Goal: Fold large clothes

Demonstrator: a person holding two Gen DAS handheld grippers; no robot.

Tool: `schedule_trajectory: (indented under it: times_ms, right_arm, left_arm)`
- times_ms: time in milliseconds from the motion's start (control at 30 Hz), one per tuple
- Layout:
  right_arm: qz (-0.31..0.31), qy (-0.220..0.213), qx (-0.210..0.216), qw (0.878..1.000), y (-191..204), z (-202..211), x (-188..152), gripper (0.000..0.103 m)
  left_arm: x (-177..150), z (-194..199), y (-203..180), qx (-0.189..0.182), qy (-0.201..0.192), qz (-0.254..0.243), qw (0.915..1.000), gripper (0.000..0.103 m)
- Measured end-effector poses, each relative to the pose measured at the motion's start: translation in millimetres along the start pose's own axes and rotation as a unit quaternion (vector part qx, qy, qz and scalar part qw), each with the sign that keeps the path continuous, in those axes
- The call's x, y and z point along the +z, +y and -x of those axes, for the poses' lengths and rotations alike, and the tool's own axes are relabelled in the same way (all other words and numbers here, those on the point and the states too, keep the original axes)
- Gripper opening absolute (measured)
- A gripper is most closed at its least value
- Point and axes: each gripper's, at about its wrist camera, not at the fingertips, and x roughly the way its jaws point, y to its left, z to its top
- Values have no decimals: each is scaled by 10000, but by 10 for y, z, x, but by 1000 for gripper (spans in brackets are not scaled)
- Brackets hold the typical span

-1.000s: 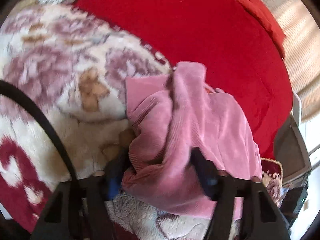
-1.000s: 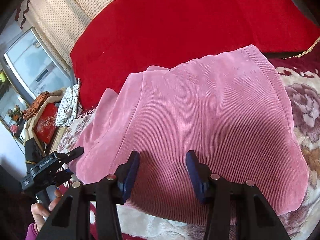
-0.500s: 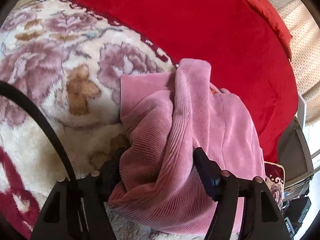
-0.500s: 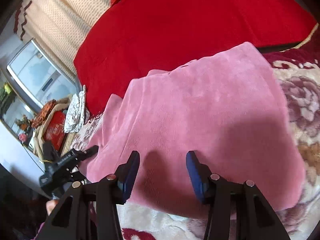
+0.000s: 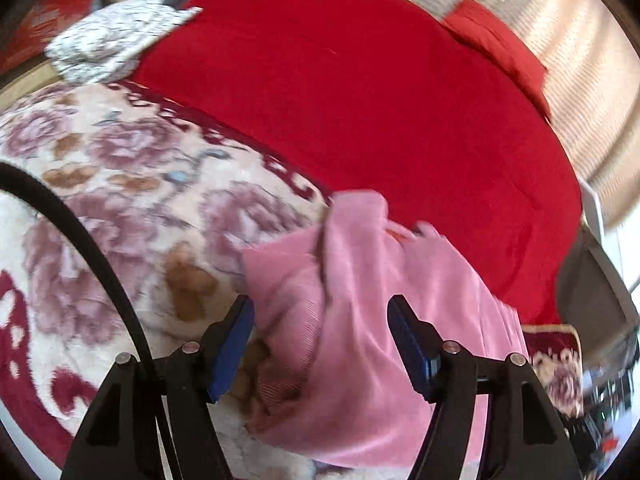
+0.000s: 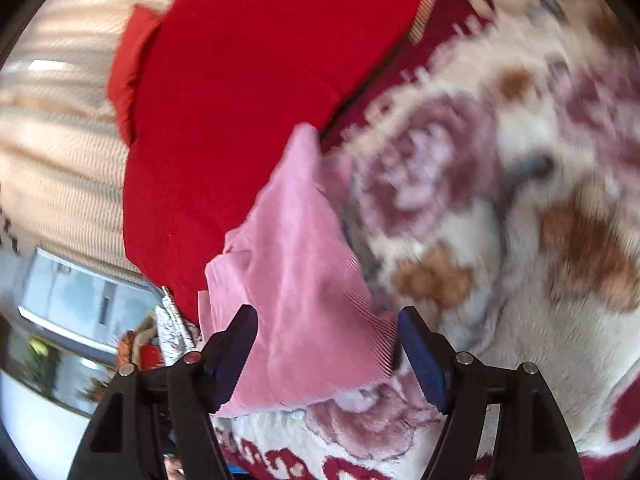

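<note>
Left wrist view, my left claw [image 5: 320,340] now released, pads clear of the bunched pink garment [image 5: 372,320] it gripped earlier, garment on floral blanket [image 5: 120,184], right claw [image 6: 326,346] opening, rolled, garment between its pads.

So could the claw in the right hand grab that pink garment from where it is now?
Probably yes. The right claw has its jaws opening, and the pink garment lies on the flowered blanket right between them. Nothing covers it; closing should catch the cloth.
</note>
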Motion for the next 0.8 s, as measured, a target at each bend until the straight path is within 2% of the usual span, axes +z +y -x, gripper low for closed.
schedule_trajectory:
  times_ms: [100,200,300,367,433,500,567,600,633,667,700,800]
  right_arm:
    - [-178,232,181,9994,-57,-213,40,76]
    - [-144,329,324,9988,27,-378,20,76]
    - [-47,433,868,9953,205,-488,-60,76]
    - [79,357,1148,9927,308,-505,-83,76]
    - [106,267,906,9955,320,-567,-67,76]
    - [-248,276,592,9976,186,-721,-42,72]
    - [-291,145,654,9973,206,-740,-24,72]
    - [-267,103,693,9972,232,-751,-9,64]
    - [-214,80,710,9972,259,-770,-5,51]
    - [-135,86,649,9978,281,-804,-4,27]
    - [-94,83,611,9981,285,-826,-6,25]
    - [114,40,554,9984,392,-837,-26,25]
  left_arm:
    - [-75,-97,-120,-168,302,-177,9992,70]
    - [-125,-137,-181,-62,347,-335,9988,70]
    - [-158,-127,-207,14,347,-475,9983,70]
    - [-168,-134,-184,62,353,-520,9980,70]
    - [-168,-128,-158,40,360,-505,9981,70]
    - [-158,-105,-164,53,389,-479,9981,70]
    - [-145,-75,-239,83,395,-555,9976,70]
    - [-138,-70,-288,127,400,-635,9971,70]
    - [-126,-77,-376,213,372,-791,9959,71]
    - [-112,-86,-445,276,329,-921,9948,73]
    - [-86,-122,-540,350,270,-1107,9929,73]
    - [-39,-271,-662,363,290,-1266,9909,73]
